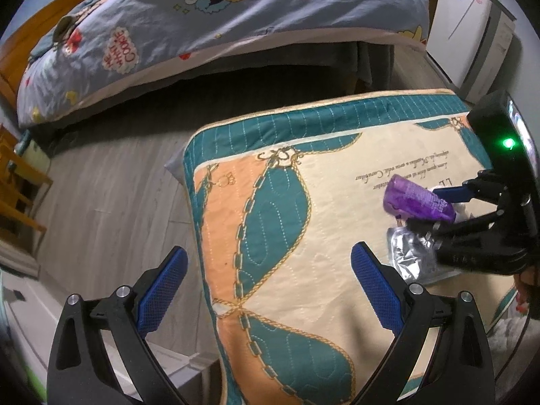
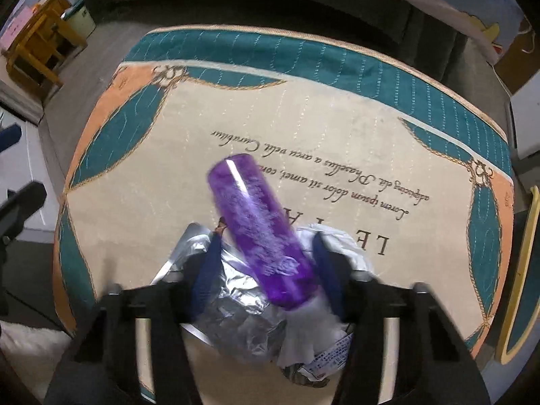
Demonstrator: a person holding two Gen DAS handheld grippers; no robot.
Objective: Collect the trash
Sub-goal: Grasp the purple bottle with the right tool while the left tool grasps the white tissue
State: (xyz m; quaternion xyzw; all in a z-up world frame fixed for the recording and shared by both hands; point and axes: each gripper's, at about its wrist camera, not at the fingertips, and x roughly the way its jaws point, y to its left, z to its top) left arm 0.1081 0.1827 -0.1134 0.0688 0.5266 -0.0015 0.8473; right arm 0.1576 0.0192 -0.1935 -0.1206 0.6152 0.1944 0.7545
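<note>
The right gripper [image 2: 266, 270] straddled the purple bottle [image 2: 256, 229] to lift it, pads seemingly not yet pressing; the left gripper [image 1: 270, 290] waited, spread empty.

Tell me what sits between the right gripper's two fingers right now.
In the right wrist view, the purple bottle lies between the right gripper fingers, over crumpled silver foil and a white wrapper. Contact is too blurred to judge.
</note>
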